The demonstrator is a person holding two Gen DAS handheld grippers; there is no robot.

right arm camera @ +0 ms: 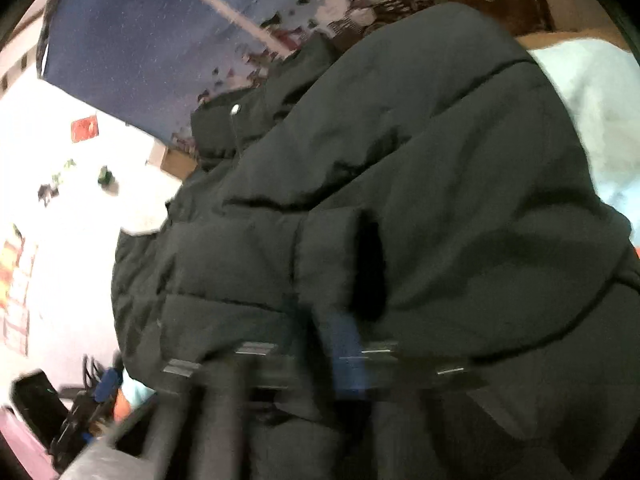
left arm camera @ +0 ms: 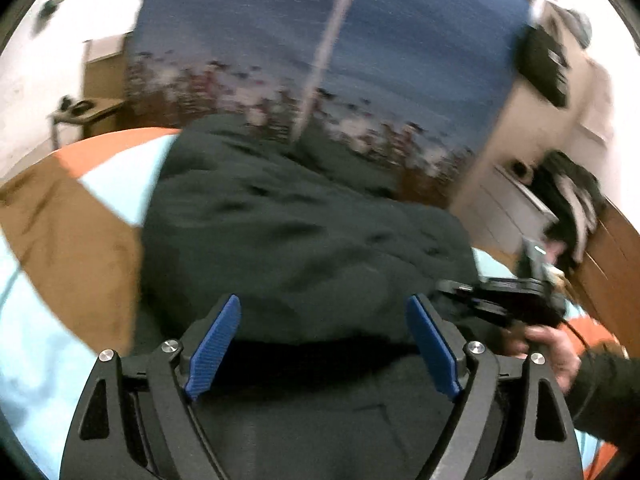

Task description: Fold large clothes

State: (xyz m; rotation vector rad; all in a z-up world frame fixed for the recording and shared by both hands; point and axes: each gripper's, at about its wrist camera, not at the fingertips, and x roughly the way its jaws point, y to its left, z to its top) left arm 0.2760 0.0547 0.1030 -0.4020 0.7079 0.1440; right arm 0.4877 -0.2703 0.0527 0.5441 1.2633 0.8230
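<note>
On the bed (left arm camera: 72, 216), the puffy coat (left arm camera: 304, 240) looks soft and bulky, best grabbed at its edge; the left gripper (left arm camera: 324, 344) is wide open, and the right gripper (right arm camera: 344, 344) is too blurry to tell.

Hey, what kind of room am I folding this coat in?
Most likely a bedroom: the dark puffer coat lies on a bed's orange, brown and pale blue cover, with a patterned blue curtain behind and clothes piled on a wooden cabinet.

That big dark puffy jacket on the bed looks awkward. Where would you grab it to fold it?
Probably at the sleeve cuff. It lies on top of the jacket as a stiff, rolled end with an open mouth, thin enough to pinch, whereas the padded body is too thick. I would come from the near hem side, along the sleeve.
</note>
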